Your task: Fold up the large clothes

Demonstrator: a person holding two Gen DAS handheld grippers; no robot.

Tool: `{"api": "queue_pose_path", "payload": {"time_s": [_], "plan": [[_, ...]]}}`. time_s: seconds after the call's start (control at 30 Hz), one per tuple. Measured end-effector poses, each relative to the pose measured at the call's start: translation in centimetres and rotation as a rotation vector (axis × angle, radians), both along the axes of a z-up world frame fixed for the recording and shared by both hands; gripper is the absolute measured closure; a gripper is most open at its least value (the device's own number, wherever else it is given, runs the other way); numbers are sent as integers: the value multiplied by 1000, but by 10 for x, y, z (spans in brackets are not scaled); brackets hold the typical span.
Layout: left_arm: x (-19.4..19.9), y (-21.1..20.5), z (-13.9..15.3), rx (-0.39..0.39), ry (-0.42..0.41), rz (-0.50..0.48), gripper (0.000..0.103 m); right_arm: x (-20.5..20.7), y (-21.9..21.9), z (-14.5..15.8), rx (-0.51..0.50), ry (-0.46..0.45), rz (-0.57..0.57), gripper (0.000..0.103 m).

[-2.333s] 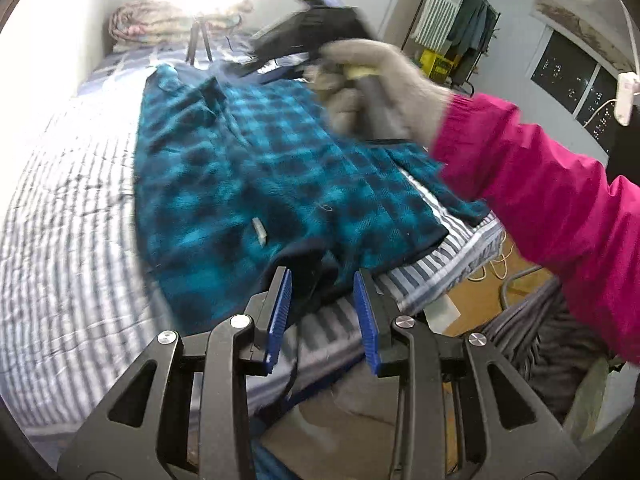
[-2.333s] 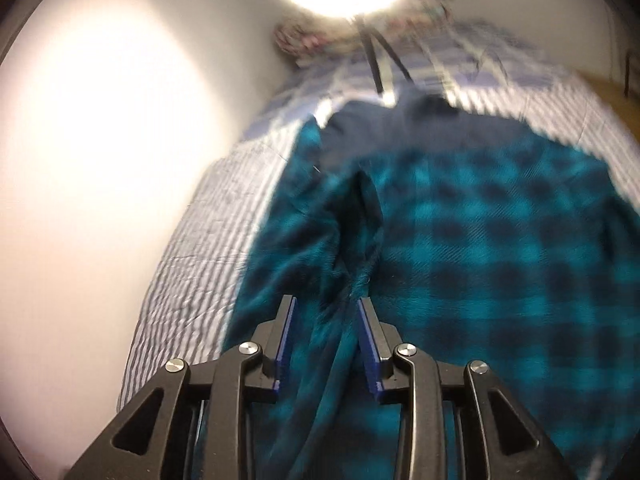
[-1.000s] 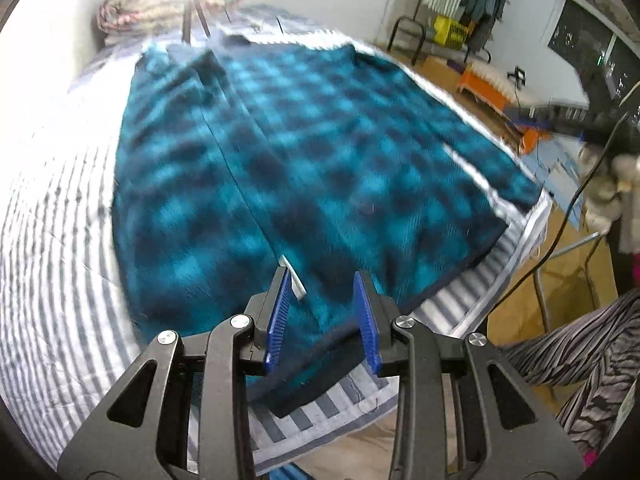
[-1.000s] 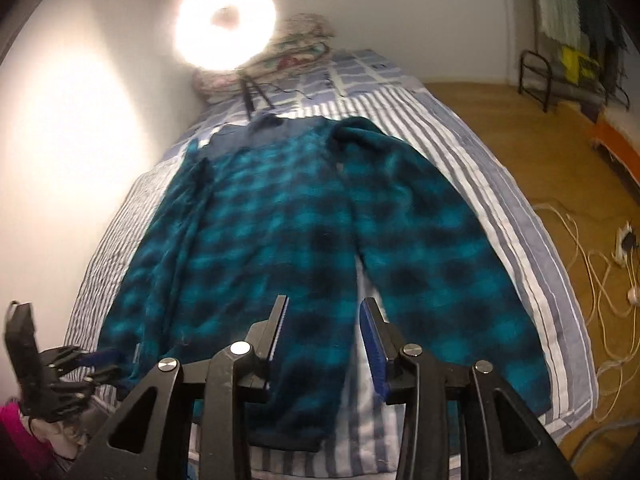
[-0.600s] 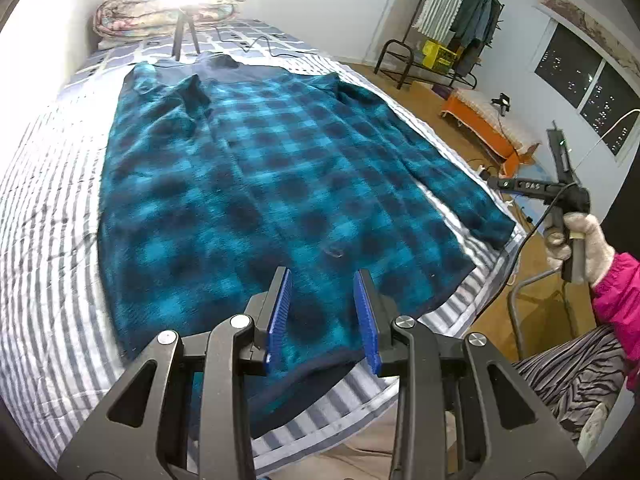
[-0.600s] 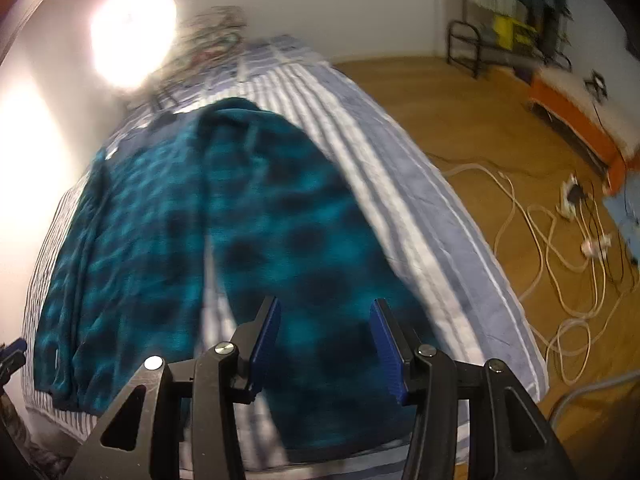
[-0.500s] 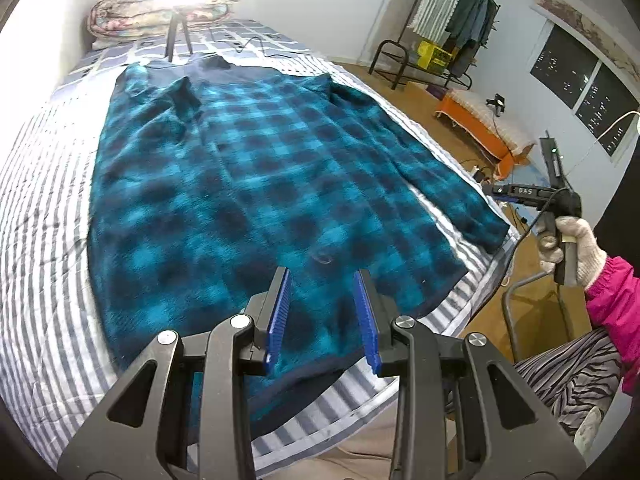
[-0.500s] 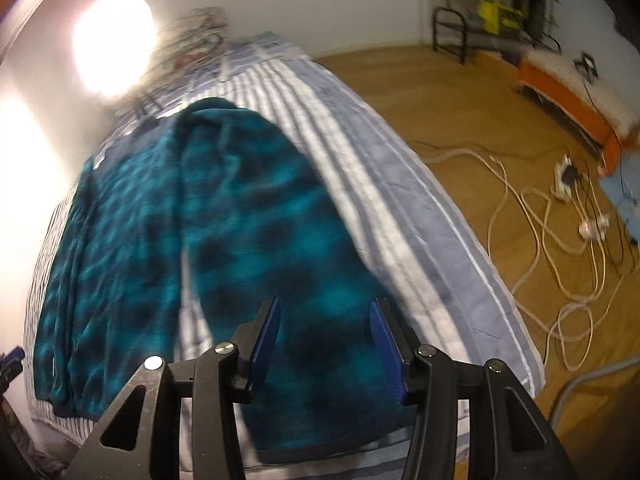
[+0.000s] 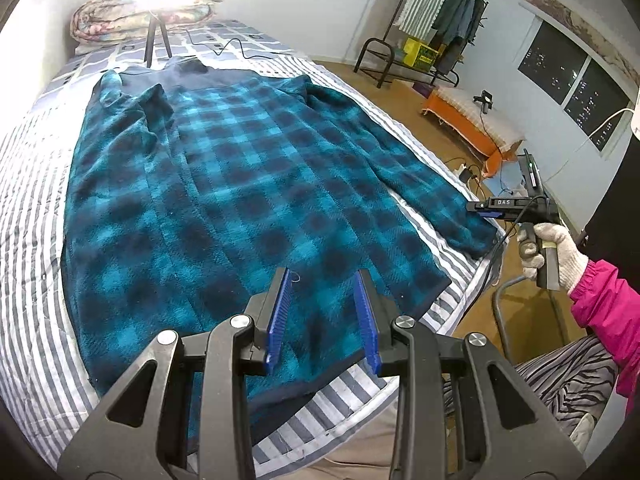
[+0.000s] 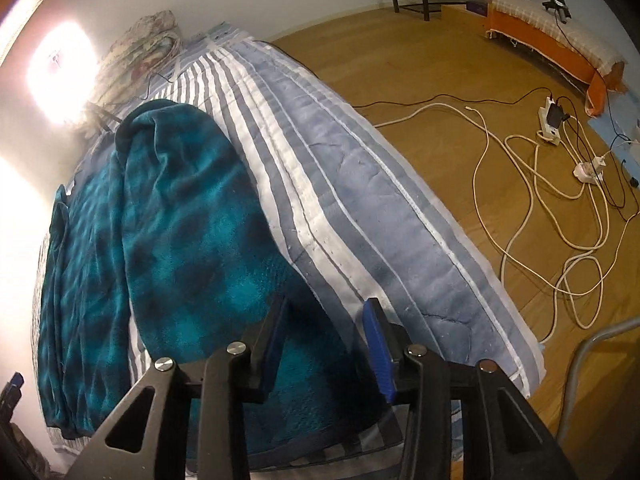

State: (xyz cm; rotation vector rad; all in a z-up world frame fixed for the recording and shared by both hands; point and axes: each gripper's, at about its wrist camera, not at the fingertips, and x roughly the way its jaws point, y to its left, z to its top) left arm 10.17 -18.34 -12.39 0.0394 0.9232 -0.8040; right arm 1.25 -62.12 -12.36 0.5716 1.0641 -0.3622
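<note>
We see a big blue checked shirt (image 9: 248, 184) lying flat on a bed with a striped sheet (image 9: 36, 280). Its body is spread out, and one long sleeve (image 9: 404, 168) reaches toward the side of the bed near the wood floor (image 10: 440, 80).

Our left gripper (image 9: 324, 320) hangs over the bottom edge of the shirt. Its two blue pads (image 9: 280, 320) are wide apart and hold nothing.

Our right gripper (image 10: 324, 340) is down low at the end of that sleeve. Its fingers are spread apart too, with the sleeve cloth under and between them, but they are not squeezing it. From the left camera we see this gripper by the sleeve's tip, held by a hand in a white glove (image 9: 556, 248) with a pink sleeve (image 9: 608, 312).

At the far end of the bed there is a rolled-up flowery blanket (image 9: 132, 16) and a very bright lamp (image 10: 60, 76) on a thin stand. White cords (image 10: 540, 184) lie in loops on the floor. A clothes rack (image 9: 432, 20) stands by the wall, and a low orange bench (image 9: 468, 120) sits near it.
</note>
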Motion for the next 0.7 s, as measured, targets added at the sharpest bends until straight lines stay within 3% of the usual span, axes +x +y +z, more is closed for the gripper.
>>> {"api": "queue_pose_path", "payload": {"time_s": [0.07,0.13,0.23,0.47,0.7], "plan": [[-1,-2,0,7,-7,-4,71,0,2,-2,7,5,8,73],[-1,-2,0,8,-8,-3,71,2,6,-1,13,9,32,92],[-1,-3,1,6,-10,3,71,4,15,9,-23,16,64,102],[2,5,6,-18,-2,18,71,2,40,62,49,-132,61,103],[4,18,14,-50,-2,50,71,23,110,115,72,-262,198,103]]}}
